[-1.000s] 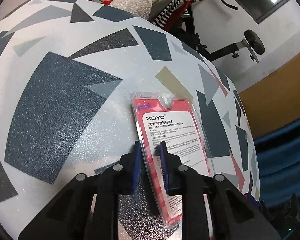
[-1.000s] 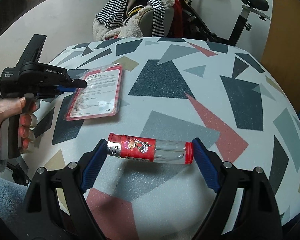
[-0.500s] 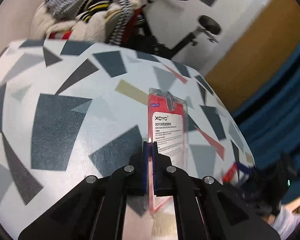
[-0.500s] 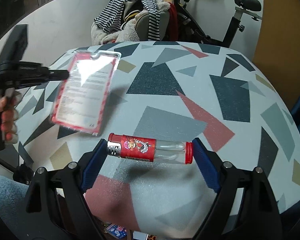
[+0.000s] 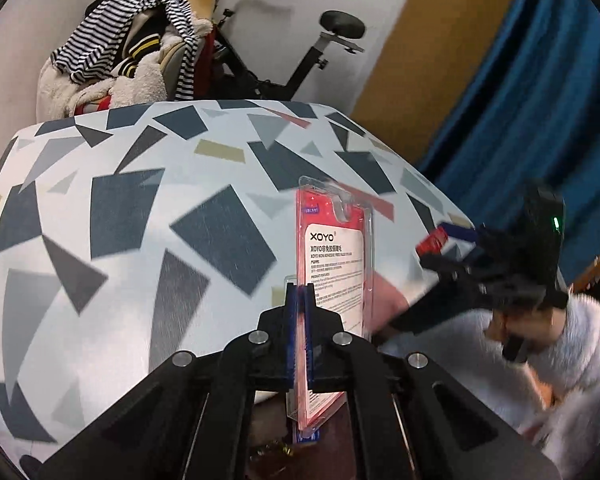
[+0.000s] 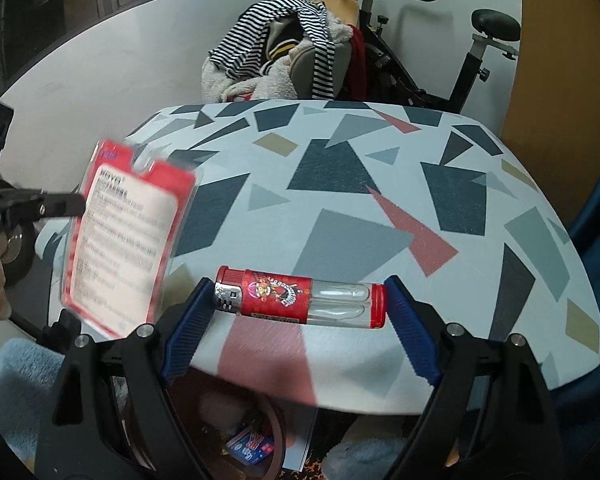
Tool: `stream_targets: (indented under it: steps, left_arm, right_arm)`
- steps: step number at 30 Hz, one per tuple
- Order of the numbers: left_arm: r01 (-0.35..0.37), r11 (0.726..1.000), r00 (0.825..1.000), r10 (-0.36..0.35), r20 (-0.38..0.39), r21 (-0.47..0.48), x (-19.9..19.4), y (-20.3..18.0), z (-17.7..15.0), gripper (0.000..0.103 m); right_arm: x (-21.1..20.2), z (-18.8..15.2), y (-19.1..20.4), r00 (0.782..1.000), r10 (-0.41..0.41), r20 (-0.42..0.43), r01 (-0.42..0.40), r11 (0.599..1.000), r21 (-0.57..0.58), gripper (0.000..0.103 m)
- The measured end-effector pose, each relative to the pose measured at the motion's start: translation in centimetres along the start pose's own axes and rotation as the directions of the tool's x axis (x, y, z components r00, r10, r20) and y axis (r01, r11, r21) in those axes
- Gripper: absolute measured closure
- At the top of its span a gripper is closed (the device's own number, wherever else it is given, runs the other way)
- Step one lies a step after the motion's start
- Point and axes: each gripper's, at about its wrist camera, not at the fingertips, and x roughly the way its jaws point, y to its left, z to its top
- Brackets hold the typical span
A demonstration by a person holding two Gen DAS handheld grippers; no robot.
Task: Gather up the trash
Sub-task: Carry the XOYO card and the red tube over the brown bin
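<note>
My left gripper (image 5: 299, 296) is shut on the edge of a red XOYO blister pack (image 5: 334, 264) and holds it upright in the air over the near edge of the patterned table (image 5: 140, 208). The pack also shows at the left of the right wrist view (image 6: 124, 240), held by the left gripper (image 6: 76, 204). My right gripper (image 6: 298, 300) is shut on a red and clear lighter (image 6: 300, 296), gripped end to end and lifted above the table's front edge. In the left wrist view the right gripper (image 5: 448, 240) shows at the right.
A round bin (image 6: 268, 432) with packets inside stands on the floor below the table's near edge. A chair piled with striped clothes (image 6: 284, 52) and an exercise bike (image 6: 460, 64) stand beyond the table. A blue curtain (image 5: 532, 100) hangs at the right.
The left gripper closed on the blister pack, lifted it off the table and drew it back toward the near edge. The right gripper kept the lighter and pulled back over the front edge.
</note>
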Motion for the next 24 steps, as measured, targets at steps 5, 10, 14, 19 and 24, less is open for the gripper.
stream_targets:
  steps: [5,10,14,19,24]
  left_arm:
    - [0.003,0.999,0.999,-0.002,-0.035,0.038,-0.8,-1.5,-4.8,0.099]
    - [-0.005,1.000,0.997,0.006,-0.076,0.014,0.2,-1.5,-8.8,0.099]
    - [-0.016,1.000,0.994,0.019,-0.105,0.022,1.6,-1.7,-10.8,0.099]
    - [-0.009,1.000,0.992,0.009,-0.129,-0.003,3.8,-1.3,-11.7,0.079]
    - [-0.019,0.999,0.996,0.014,-0.092,-0.048,3.7,-0.9,-11.1,0.031]
  right_arm:
    - [-1.1,-1.8,1.1,1.000,0.013,-0.016,-0.013,1.000,-0.021,0.019]
    - [-1.2,-3.6,2.1,0.999,0.016,-0.051,-0.018,0.999,-0.035,0.019]
    - [-1.1,-4.4,2.6,0.998,0.015,-0.066,-0.018,0.999,-0.047,0.019]
    - [-0.8,-5.0,2.7,0.996,0.020,-0.083,-0.023,0.999,-0.040,0.019]
    - [-0.4,-5.8,3.1,0.993,0.032,-0.114,-0.037,0.998,-0.046,0.019]
